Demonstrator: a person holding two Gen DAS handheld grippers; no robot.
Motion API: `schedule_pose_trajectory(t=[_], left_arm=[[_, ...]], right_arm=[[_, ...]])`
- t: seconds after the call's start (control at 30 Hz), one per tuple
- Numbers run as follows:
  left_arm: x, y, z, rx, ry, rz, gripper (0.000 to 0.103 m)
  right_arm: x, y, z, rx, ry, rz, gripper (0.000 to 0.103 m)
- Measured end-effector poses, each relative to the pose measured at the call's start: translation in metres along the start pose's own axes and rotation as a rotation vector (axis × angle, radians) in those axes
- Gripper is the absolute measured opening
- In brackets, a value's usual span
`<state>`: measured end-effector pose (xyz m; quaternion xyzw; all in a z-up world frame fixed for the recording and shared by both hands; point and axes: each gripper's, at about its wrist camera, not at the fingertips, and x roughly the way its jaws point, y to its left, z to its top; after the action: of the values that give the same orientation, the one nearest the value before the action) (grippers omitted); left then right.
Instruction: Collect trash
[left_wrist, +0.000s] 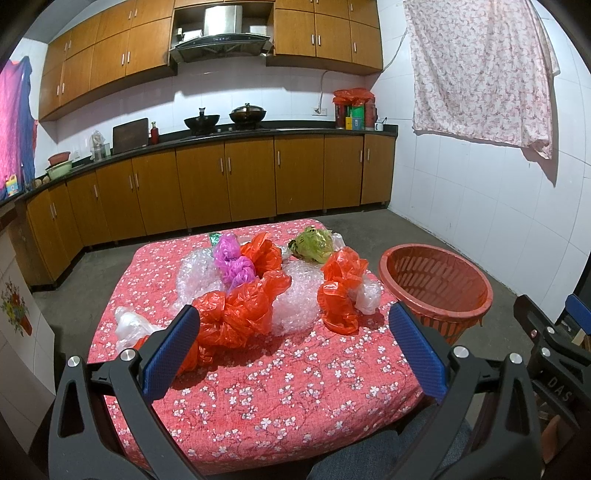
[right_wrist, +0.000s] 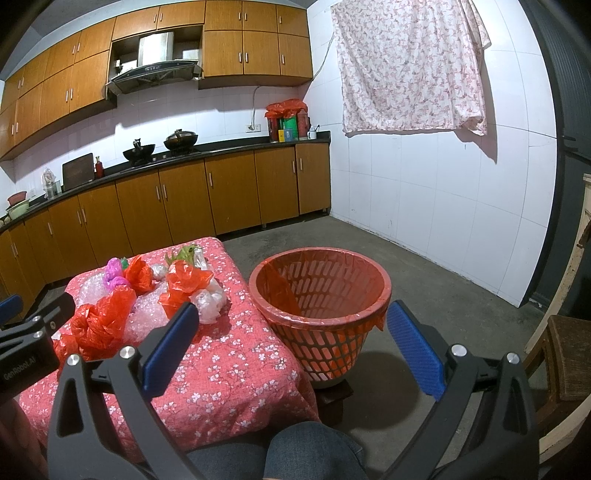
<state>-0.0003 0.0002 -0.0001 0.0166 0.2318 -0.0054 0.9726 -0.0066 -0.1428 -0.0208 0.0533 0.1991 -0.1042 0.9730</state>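
Note:
A pile of trash lies on a low table with a red flowered cloth (left_wrist: 280, 398): orange plastic bags (left_wrist: 240, 314), a second orange bag (left_wrist: 341, 291), a pink bag (left_wrist: 232, 260), a green-yellow wrapper (left_wrist: 312, 243), bubble wrap (left_wrist: 299, 299) and clear bags (left_wrist: 129, 325). A red lattice basket (right_wrist: 319, 288) lined with an orange bag stands on the floor right of the table. My left gripper (left_wrist: 293, 321) is open and empty, above the table's near half. My right gripper (right_wrist: 290, 319) is open and empty, in front of the basket (left_wrist: 436, 280).
Kitchen cabinets and a black counter (left_wrist: 221, 136) with woks run along the far wall. A flowered cloth (left_wrist: 480, 70) hangs on the white right wall. A wooden chair (right_wrist: 569, 350) stands at the far right. The person's knee (right_wrist: 310, 450) is below the grippers.

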Motion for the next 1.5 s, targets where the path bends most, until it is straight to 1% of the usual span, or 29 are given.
schedule_pose_trajectory(t=[0.4,0.77,0.97,1.1,1.2,1.4,1.5], left_arm=[[0.000,0.000,0.000,-0.001,0.002,0.000,0.101],[0.007,0.004,-0.007,-0.010,0.008,0.004,0.101],[0.010,0.013,-0.009,-0.019,0.025,0.028,0.101],[0.018,0.029,-0.016,-0.038,0.050,0.063,0.101],[0.024,0.048,-0.023,-0.051,0.068,0.098,0.101],[0.034,0.103,-0.040,-0.104,0.098,0.195,0.101],[0.037,0.133,-0.047,-0.128,0.107,0.253,0.101]], right_arm=[[0.001,-0.001,0.000,-0.001,0.000,-0.001,0.099],[0.002,0.000,0.001,-0.001,0.007,0.006,0.099],[0.011,0.003,0.001,-0.006,0.022,0.018,0.099],[0.024,0.011,-0.006,-0.023,0.060,0.033,0.099],[0.035,0.016,-0.009,-0.031,0.089,0.046,0.099],[0.063,0.032,-0.012,-0.042,0.151,0.085,0.099],[0.079,0.044,-0.012,-0.050,0.182,0.119,0.099]])
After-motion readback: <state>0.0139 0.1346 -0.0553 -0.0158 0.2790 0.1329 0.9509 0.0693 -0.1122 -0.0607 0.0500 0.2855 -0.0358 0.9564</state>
